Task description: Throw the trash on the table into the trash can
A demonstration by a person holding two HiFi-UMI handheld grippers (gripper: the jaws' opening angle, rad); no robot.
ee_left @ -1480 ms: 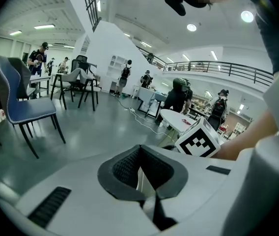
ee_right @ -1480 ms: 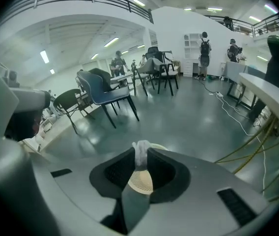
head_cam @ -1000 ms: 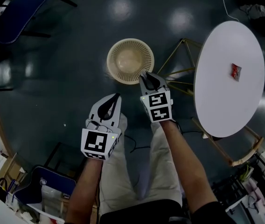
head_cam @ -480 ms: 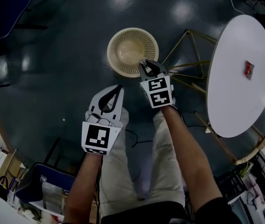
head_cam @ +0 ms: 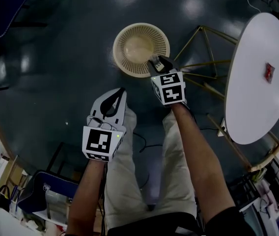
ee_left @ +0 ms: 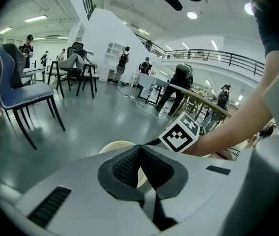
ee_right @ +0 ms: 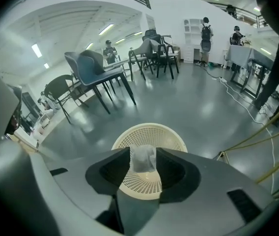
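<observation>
A cream mesh trash can [head_cam: 140, 48] stands on the dark floor. My right gripper [head_cam: 158, 63] hangs over its near rim. In the right gripper view a small pale crumpled wrapper [ee_right: 143, 160] sits between the pads, above the trash can [ee_right: 149, 132]; the jaws are opening and the wrapper spans the gap. My left gripper [head_cam: 120, 91] hovers lower left of the can, shut and empty, its tips meeting in the left gripper view [ee_left: 139, 149]. A red wrapper [head_cam: 268, 72] lies on the white round table [head_cam: 257, 97] at the right.
The table's gold legs [head_cam: 203, 58] reach toward the trash can's right side. A blue chair [head_cam: 7, 4] stands far left and a blue bag [head_cam: 51, 200] near left. Dark chairs [ee_right: 97, 73] and several people stand farther off.
My right gripper has moved forward from the basket's near edge to over its rim. The left gripper has barely moved. The table has slid right in the head view.
</observation>
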